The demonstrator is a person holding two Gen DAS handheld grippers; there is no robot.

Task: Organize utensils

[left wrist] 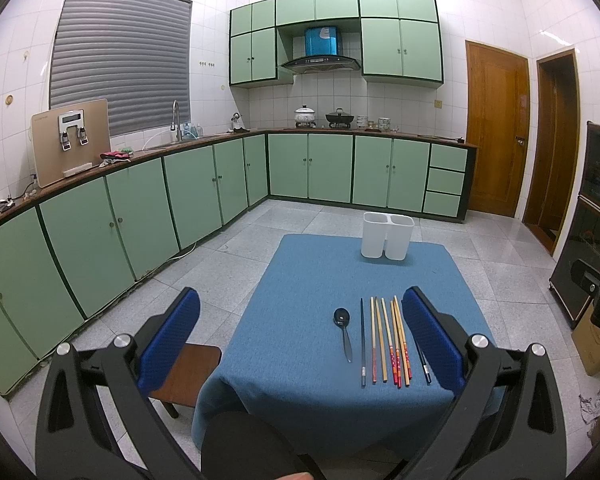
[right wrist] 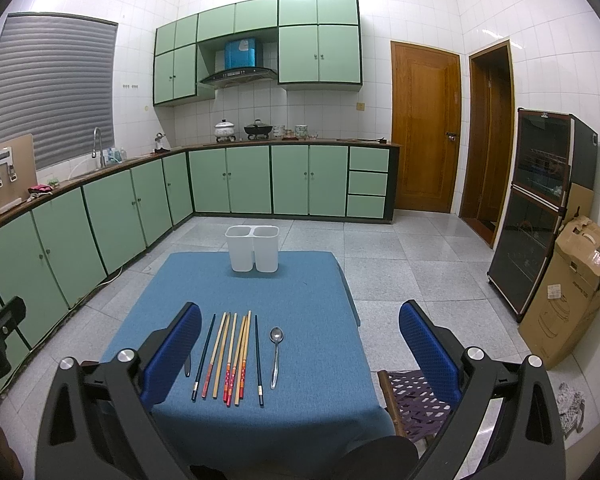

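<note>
Both spread wide and empty above the near edge of the blue-clothed bench (left wrist: pixel 300 280), left hand-held gripper (left wrist: pixel 300 332) and right hand-held gripper (right wrist: pixel 300 338), chopsticks (right wrist: pixel 230 354) packed beside spoons (right wrist: pixel 276 356), white two-compartment holder (right wrist: pixel 253 249) well apart at the far edge: risk of pinching several sticks together and scattering the neighbours.

The left gripper (left wrist: pixel 300 344) hangs level with blue-padded fingers (left wrist: pixel 170 344) spread wide, gripping nothing. The right gripper (right wrist: pixel 300 350) (held alongside) matches it, fingers (right wrist: pixel 428 354) wide apart and empty.
</note>
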